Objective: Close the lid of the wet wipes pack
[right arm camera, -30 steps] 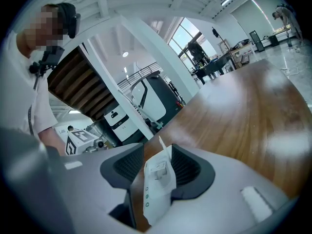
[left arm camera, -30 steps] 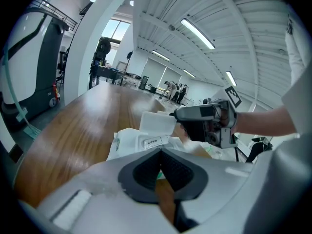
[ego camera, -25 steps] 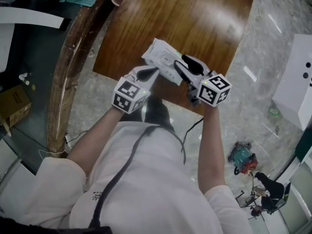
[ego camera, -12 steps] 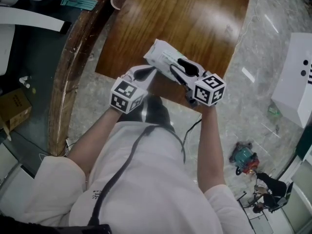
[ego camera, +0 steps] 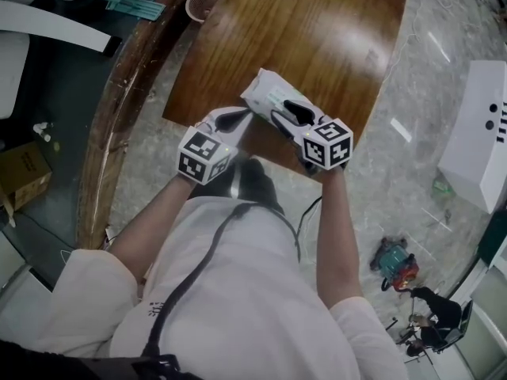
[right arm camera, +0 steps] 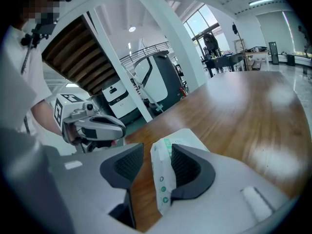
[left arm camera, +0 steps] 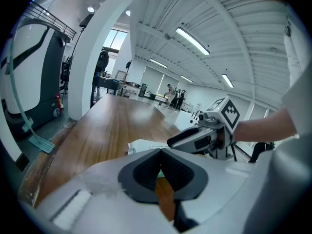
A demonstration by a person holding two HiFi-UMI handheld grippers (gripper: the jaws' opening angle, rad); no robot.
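Note:
The white wet wipes pack [ego camera: 268, 95] with green print hangs tilted over the near part of the wooden table [ego camera: 317, 38]. My right gripper [ego camera: 287, 115] is shut on its near end. In the right gripper view the pack [right arm camera: 163, 179] stands on edge between the dark pads [right arm camera: 187, 167], against the right one. My left gripper [ego camera: 247, 115] is shut with nothing between its pads, and its tip sits just left of the pack's edge. In the left gripper view the pack [left arm camera: 141, 145] shows beyond the closed tip [left arm camera: 161, 151]. I cannot make out how the lid stands.
A paper cup [ego camera: 204, 2] stands at the table's far left corner. A dark curved wooden rim [ego camera: 119, 109] runs along the left. On the grey floor are a white box [ego camera: 475, 133] to the right and a red and teal tool [ego camera: 394, 264].
My right gripper has shifted left with the pack and rolled a little, so it now sits closer to the left gripper. The left gripper has hardly moved in view.

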